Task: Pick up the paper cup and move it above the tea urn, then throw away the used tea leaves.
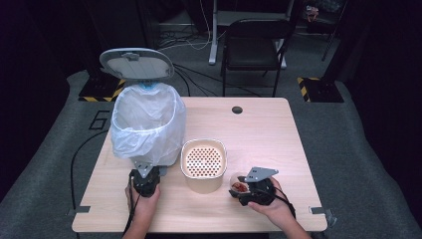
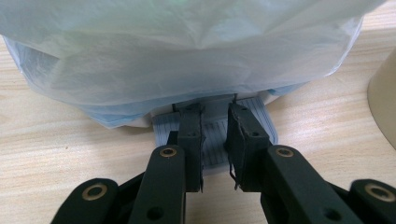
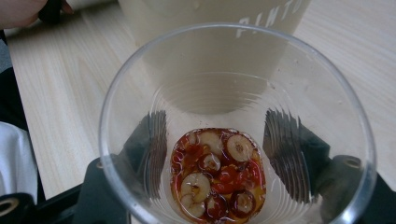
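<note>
the clear plastic cup [image 3: 233, 126] sits near the front edge of the table [image 1: 278, 129], just right of the beige strainer tub [image 1: 203, 164], and it holds sliced red dates in a little reddish liquid [image 3: 217, 175] at its bottom. your right gripper [image 1: 245, 193] has its jaws spread to the cup's width, one on each side of the lower wall, and they seem closed on it. keep that grip gentle, since thin plastic will likely buckle, and lift it level so the liquid stays put. tip it slowly over the perforated insert [image 1: 203, 158] if draining is the aim.

your left gripper [image 2: 215, 140] rests on the bin's foot pedal [image 2: 212, 140], jaws narrowly apart with nothing between them. the lid [image 1: 137, 63] of the pedal bin [image 1: 147, 127] stands open above the white liner bag [image 2: 187, 51]. keep steady downward pressure on the pedal so the lid does not drop.
</note>
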A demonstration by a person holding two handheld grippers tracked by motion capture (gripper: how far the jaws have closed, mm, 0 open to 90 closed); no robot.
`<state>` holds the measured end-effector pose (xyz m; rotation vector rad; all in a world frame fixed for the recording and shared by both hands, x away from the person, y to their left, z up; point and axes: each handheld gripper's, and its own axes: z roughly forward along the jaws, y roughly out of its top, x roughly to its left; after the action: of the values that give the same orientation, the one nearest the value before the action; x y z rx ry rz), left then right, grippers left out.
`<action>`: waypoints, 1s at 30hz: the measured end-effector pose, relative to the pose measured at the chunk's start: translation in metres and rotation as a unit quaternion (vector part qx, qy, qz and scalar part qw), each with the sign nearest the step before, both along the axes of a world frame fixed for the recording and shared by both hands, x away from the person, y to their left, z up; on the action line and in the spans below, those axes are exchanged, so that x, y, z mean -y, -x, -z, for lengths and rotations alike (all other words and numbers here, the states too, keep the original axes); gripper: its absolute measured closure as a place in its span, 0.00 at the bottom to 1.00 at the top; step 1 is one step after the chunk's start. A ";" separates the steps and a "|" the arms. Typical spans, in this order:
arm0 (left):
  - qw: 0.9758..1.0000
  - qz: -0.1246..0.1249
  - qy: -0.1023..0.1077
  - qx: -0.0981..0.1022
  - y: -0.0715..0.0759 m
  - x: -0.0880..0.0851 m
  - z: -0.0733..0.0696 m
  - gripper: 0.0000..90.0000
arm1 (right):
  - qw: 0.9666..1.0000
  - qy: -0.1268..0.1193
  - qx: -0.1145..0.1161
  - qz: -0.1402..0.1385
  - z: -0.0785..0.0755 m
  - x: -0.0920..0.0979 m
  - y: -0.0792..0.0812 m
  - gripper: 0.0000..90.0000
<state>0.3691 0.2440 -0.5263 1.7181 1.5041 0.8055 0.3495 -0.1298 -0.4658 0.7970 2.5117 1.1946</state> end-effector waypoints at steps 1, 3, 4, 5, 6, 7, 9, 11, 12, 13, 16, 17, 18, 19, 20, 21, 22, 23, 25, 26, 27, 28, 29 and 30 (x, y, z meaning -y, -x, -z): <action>1.000 0.000 0.001 0.000 0.000 0.000 0.000 0.84 | 1.000 0.004 0.002 0.002 -0.003 0.001 -0.002 0.44; 1.000 0.003 -0.004 -0.002 0.000 -0.001 0.000 0.84 | 1.000 0.009 0.009 0.001 -0.010 0.003 -0.007 0.44; 1.000 0.003 -0.004 -0.003 0.000 -0.001 0.000 0.84 | 1.000 0.008 0.010 0.004 -0.014 0.004 -0.009 0.44; 1.000 0.003 -0.004 -0.002 0.000 -0.001 0.000 0.84 | 1.000 0.009 0.016 0.001 -0.018 0.006 -0.012 0.44; 1.000 0.000 0.000 0.002 0.000 0.000 0.000 0.84 | 1.000 0.007 0.016 0.004 -0.022 0.007 -0.014 0.44; 1.000 0.000 -0.001 0.001 0.000 0.000 0.000 0.84 | 1.000 0.004 0.017 0.007 -0.025 0.008 -0.016 0.44; 1.000 0.000 0.000 0.000 0.000 0.000 0.000 0.84 | 1.000 0.004 0.025 0.005 -0.032 0.011 -0.022 0.44; 1.000 0.000 -0.001 0.001 0.000 0.000 0.000 0.84 | 1.000 0.003 0.028 0.008 -0.038 0.012 -0.027 0.44; 1.000 0.000 -0.001 0.001 0.000 0.000 0.000 0.84 | 1.000 0.003 0.028 0.009 -0.041 0.013 -0.029 0.44; 1.000 0.000 -0.001 0.001 0.000 0.000 0.000 0.84 | 0.999 0.001 0.031 0.010 -0.043 0.014 -0.031 0.45; 1.000 0.003 -0.004 -0.001 0.000 0.000 0.000 0.84 | 0.999 0.002 0.032 0.012 -0.049 0.017 -0.038 0.45; 1.000 0.003 -0.003 -0.003 0.000 -0.001 0.000 0.84 | 0.999 -0.001 0.033 0.013 -0.051 0.017 -0.040 0.45; 1.000 0.003 -0.004 -0.002 0.000 -0.001 0.000 0.84 | 0.999 -0.001 0.035 0.011 -0.053 0.018 -0.042 0.45; 1.000 -0.001 0.000 0.002 0.000 0.000 0.000 0.84 | 0.999 -0.004 0.034 0.014 -0.055 0.018 -0.044 0.45; 1.000 -0.001 0.000 0.001 0.000 0.000 0.000 0.84 | 0.999 -0.008 0.034 0.016 -0.057 0.019 -0.045 0.45; 1.000 0.000 -0.001 0.000 0.000 0.000 0.000 0.84 | 0.999 -0.009 0.034 0.014 -0.059 0.019 -0.047 0.45; 1.000 0.000 -0.001 0.000 0.000 0.000 0.000 0.84 | 0.999 -0.012 0.033 0.016 -0.061 0.019 -0.048 0.45; 1.000 0.002 -0.004 -0.002 0.000 0.000 0.000 0.84 | 0.999 -0.013 0.034 0.016 -0.062 0.019 -0.050 0.45; 1.000 0.003 -0.004 -0.003 0.000 -0.001 0.000 0.84 | 0.999 -0.014 0.037 0.015 -0.065 0.019 -0.053 0.45; 1.000 0.003 -0.004 -0.003 0.000 0.000 0.000 0.84 | 0.999 -0.017 0.037 0.017 -0.067 0.020 -0.055 0.45; 1.000 0.003 -0.004 -0.003 0.000 0.000 0.000 0.84 | 0.999 -0.017 0.039 0.014 -0.068 0.020 -0.057 0.45; 1.000 0.003 -0.004 -0.002 0.000 -0.001 0.000 0.84 | 0.999 -0.019 0.038 0.017 -0.069 0.020 -0.058 0.45; 1.000 0.003 -0.004 -0.002 0.000 0.000 0.000 0.84 | 0.999 -0.020 0.038 0.020 -0.071 0.020 -0.060 0.45; 1.000 0.003 -0.004 -0.002 0.000 0.000 0.000 0.84 | 0.999 -0.019 0.039 0.019 -0.073 0.020 -0.061 0.45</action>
<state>0.3688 0.2444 -0.5261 1.7296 1.4997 0.8076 0.4110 -0.1494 -0.3933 0.7871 2.4073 1.2402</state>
